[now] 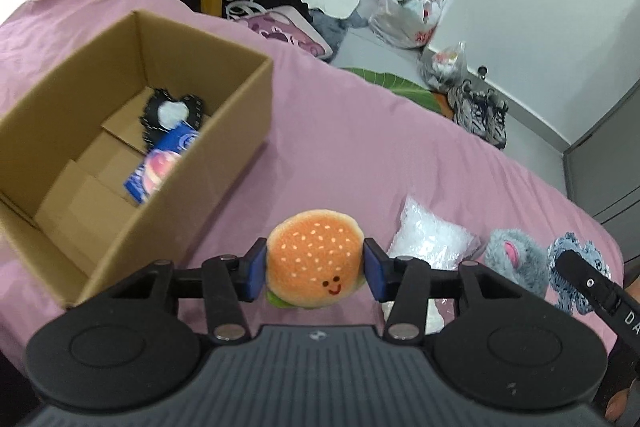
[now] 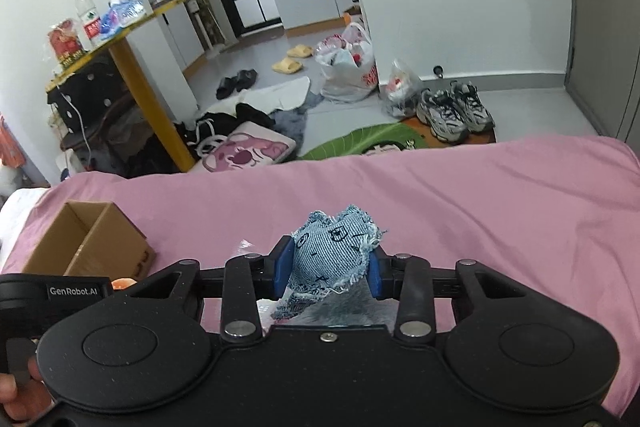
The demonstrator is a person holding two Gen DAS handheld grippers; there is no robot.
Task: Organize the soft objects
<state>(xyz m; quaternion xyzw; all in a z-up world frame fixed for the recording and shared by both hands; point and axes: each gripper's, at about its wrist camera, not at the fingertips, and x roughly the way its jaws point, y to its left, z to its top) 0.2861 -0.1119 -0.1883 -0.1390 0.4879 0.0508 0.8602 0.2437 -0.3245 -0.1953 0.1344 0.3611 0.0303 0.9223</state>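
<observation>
My left gripper (image 1: 315, 267) is shut on an orange plush hamburger (image 1: 314, 257) with a smiley face, held above the pink bedsheet (image 1: 360, 131). To its left stands an open cardboard box (image 1: 224, 131) holding a black-and-white soft item (image 1: 170, 111) and a blue packet (image 1: 160, 165). My right gripper (image 2: 330, 267) is shut on a blue denim plush (image 2: 334, 253), lifted over the bed. That denim plush (image 1: 568, 267) shows at the far right of the left wrist view, beside a grey furry toy (image 1: 516, 259) and a clear white packet (image 1: 428, 235). The box (image 2: 88, 243) sits at lower left in the right wrist view.
The bed edge drops to a grey floor with sneakers (image 2: 454, 109), plastic bags (image 2: 348, 67), slippers (image 2: 292, 57), a green leaf mat (image 2: 360, 143) and a pink cushion (image 2: 244, 151). A yellow-legged table (image 2: 120, 39) with bottles stands at the left.
</observation>
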